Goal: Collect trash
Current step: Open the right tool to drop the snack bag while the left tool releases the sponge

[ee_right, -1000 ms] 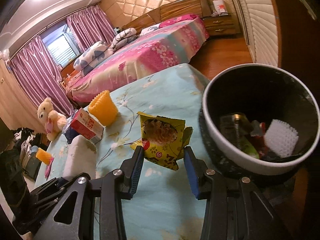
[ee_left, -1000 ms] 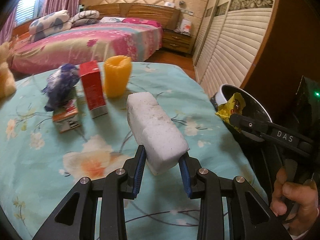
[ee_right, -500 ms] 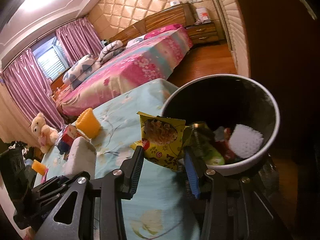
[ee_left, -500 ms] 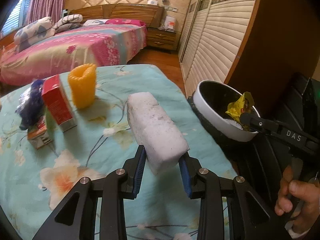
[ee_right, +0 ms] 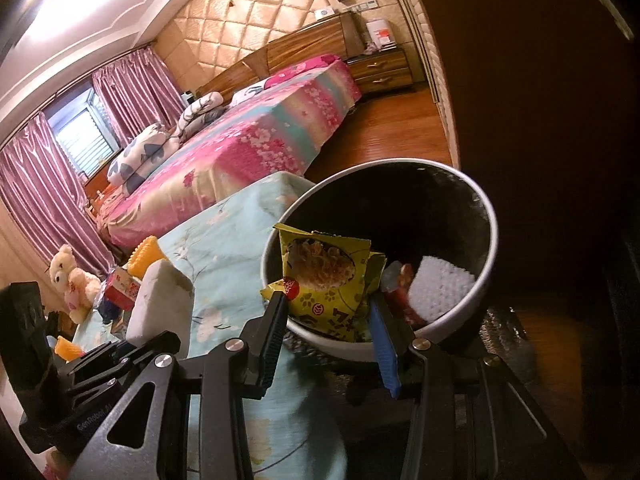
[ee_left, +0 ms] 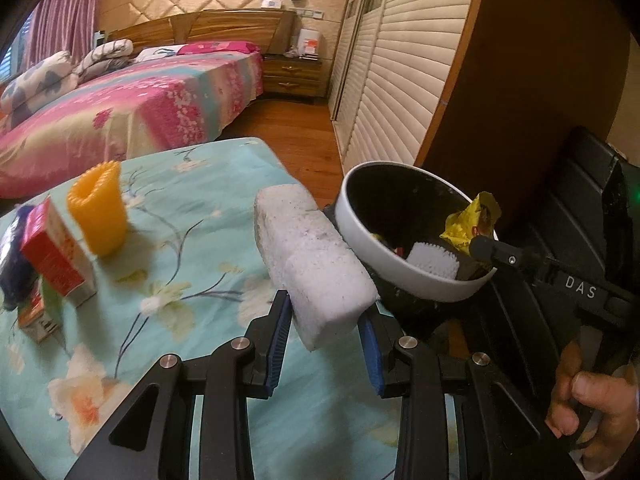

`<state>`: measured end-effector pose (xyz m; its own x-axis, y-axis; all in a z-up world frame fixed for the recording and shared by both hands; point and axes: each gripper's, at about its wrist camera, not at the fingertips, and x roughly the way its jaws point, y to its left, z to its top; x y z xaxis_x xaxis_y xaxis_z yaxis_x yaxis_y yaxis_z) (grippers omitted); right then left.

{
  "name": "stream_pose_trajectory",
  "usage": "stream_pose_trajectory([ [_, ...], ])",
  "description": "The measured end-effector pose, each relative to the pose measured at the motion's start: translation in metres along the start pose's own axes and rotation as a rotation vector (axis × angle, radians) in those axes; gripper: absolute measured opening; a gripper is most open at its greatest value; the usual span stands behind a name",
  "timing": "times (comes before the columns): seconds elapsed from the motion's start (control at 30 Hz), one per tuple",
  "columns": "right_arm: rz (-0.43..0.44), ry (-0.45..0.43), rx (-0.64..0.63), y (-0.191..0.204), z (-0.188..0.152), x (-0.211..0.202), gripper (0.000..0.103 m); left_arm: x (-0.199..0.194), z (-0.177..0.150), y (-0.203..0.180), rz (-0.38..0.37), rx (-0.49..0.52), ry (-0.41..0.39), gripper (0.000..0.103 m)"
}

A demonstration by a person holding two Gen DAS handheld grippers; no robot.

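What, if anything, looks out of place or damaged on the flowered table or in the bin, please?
Nothing is spilled or broken. On the table, the red carton and orange ribbed cup stand upright. The white foam block in the left claw looks grubby and speckled.

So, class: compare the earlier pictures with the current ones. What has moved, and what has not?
Both tools have carried their loads sideways toward the white bin: the right tool now holds the yellow snack packet over its rim, and the left tool brings the white foam block near it. Nothing was released; both grips are unchanged. The orange cup and red carton stay on the table.
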<state>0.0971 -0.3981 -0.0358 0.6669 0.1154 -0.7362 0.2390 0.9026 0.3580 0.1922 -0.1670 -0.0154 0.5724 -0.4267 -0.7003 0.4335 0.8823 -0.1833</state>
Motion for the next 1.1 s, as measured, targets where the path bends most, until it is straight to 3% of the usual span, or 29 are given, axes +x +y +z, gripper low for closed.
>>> stream_pose_trajectory([
  [1.1,-0.070,0.020,0.040,-0.036,0.027,0.011,0.043,0.073,0.052,-0.048,-0.075,0.080,0.046,0.034],
])
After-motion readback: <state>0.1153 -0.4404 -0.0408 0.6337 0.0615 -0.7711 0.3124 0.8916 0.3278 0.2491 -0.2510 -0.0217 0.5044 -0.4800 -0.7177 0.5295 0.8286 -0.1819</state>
